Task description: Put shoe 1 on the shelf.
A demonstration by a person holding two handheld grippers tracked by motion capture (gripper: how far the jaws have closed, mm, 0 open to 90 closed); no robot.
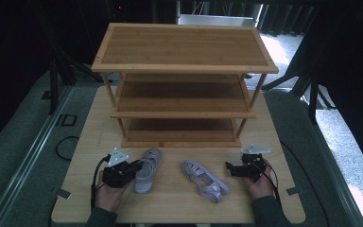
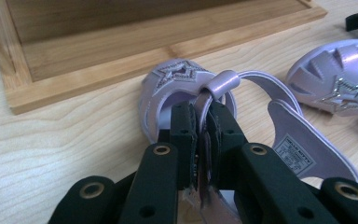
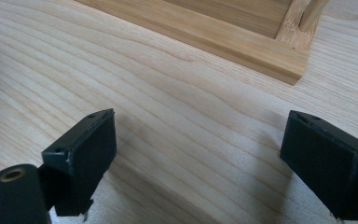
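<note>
Clamping the left gripper (image 2: 202, 140) on the heel strap of the left sandal (image 1: 147, 169), lower left of frame. Next I'd guess a lift toward the shelf rack (image 1: 184, 85). Right gripper (image 3: 200, 158) gapes empty, other sandal (image 1: 205, 180) just beside.

shelf rack (image 1: 184, 52) | on wooden table (image 1: 170, 208) | three tiers
</note>
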